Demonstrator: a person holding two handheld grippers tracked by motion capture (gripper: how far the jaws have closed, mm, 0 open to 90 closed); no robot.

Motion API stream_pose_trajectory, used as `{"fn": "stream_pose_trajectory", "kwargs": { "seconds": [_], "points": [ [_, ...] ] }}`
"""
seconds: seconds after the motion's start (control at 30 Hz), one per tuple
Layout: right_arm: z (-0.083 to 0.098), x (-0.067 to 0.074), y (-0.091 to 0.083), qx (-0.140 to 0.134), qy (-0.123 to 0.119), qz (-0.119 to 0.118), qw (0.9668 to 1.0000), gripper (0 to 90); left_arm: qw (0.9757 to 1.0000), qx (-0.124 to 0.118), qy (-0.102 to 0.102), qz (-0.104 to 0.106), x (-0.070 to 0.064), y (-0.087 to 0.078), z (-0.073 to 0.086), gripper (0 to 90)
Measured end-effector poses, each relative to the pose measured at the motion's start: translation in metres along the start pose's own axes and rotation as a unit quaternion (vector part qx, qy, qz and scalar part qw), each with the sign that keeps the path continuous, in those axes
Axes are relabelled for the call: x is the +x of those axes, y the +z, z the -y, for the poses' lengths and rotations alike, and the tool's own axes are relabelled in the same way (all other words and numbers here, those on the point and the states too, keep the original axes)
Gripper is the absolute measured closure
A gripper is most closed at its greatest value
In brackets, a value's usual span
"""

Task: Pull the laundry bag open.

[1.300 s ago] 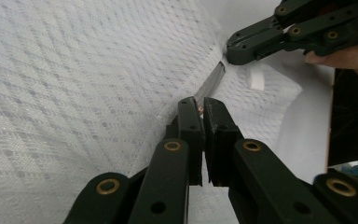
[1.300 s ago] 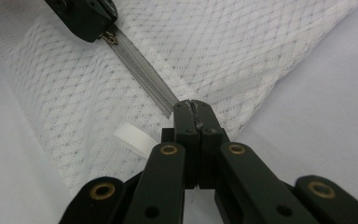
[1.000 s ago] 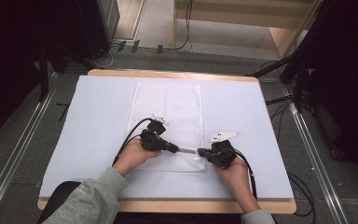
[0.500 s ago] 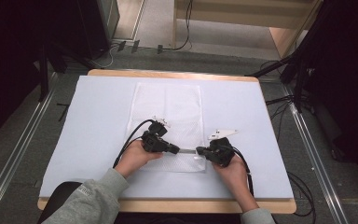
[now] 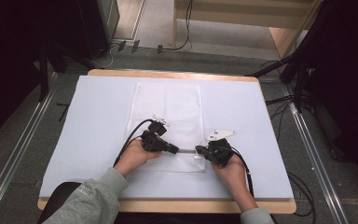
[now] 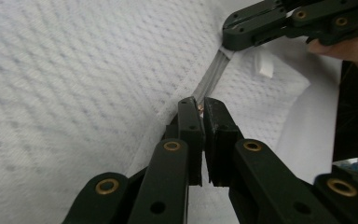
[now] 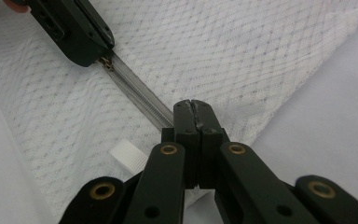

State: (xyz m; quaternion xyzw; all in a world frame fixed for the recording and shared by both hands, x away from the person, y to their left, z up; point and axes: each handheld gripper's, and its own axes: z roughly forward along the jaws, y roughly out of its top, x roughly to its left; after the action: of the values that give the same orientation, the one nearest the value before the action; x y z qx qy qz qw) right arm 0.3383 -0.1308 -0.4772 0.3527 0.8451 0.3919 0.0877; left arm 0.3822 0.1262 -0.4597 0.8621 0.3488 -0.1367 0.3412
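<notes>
Mesh laundry bag (image 5: 168, 122), white and flat, lies lengthwise down the middle of the pale blue mat (image 5: 98, 116) that covers the wooden table (image 5: 168, 74), its near end between the person's two hands. Along that near end runs the grey zipper (image 5: 186, 150), and both tools work on it. The left gripper (image 5: 173, 150) is clamped on the brass zipper pull (image 6: 199, 108), a glint of it showing between the pads in the left gripper view. The right gripper (image 5: 199, 150) is pinched tight on the zipper tape and fabric at the bag's edge, close to a small white label (image 7: 127, 156). Compared with a second ago, the stretch of zipper between the two tools looks about the same and both hands sit where they were, so little has changed. My reading is that the right tool anchors the bag while the left is set to draw the slider along, and that pull has barely begun.
</notes>
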Motion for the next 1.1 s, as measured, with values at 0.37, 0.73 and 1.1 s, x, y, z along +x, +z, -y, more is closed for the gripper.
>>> {"fn": "stream_pose_trajectory", "kwargs": {
  "seconds": [0.37, 0.73, 1.1],
  "points": [
    [0.002, -0.003, 0.000, -0.005, 0.008, -0.009, 0.9999, 90.0, 1.0000, -0.002, -0.004, 0.008, 0.004, -0.008, 0.002, 88.0],
    [0.002, -0.007, 0.000, -0.002, 0.023, -0.024, 0.9994, 90.0, 0.9999, -0.004, -0.011, 0.005, 0.009, -0.018, 0.006, 88.0],
    [0.000, -0.008, 0.000, 0.003, 0.019, -0.027, 0.9994, 90.0, 0.9998, -0.007, -0.019, 0.005, 0.014, -0.028, 0.012, 88.0]
  ]
}}
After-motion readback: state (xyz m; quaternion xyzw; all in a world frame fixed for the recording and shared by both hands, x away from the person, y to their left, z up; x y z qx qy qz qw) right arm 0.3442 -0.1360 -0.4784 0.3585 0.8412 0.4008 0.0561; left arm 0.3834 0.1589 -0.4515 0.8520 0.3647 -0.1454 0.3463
